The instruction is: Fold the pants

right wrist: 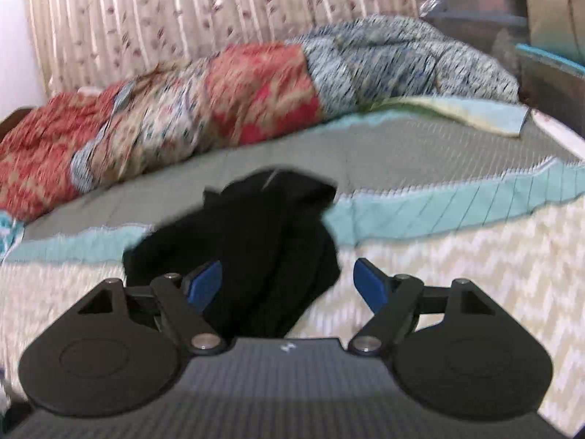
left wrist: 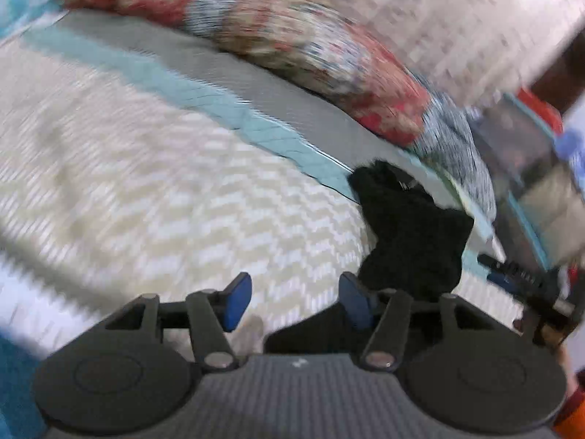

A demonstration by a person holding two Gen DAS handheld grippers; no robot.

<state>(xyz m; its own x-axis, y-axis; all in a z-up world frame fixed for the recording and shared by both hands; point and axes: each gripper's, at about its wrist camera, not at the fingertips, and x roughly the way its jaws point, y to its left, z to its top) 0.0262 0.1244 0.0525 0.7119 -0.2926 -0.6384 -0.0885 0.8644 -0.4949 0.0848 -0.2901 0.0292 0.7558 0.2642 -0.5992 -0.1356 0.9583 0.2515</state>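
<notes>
The black pants (right wrist: 256, 248) lie bunched in a heap on the cream zigzag bedspread (right wrist: 475, 274). In the right wrist view my right gripper (right wrist: 289, 285) is open, its blue pads wide apart, with the heap between and just ahead of them, nearer the left pad. In the left wrist view the pants (left wrist: 409, 234) lie ahead and to the right. My left gripper (left wrist: 296, 303) is open and empty over the bedspread (left wrist: 146, 201), its right pad close to the pants' near edge. The right gripper (left wrist: 541, 285) shows at the right edge of that view.
A rumpled red, blue and cream patterned quilt (right wrist: 219, 102) lies along the far side of the bed, beyond a teal border (right wrist: 457, 205) and grey sheet (right wrist: 402, 146). A striped curtain (right wrist: 182, 7) hangs behind. Boxes and clutter (left wrist: 530, 153) stand past the bed at right.
</notes>
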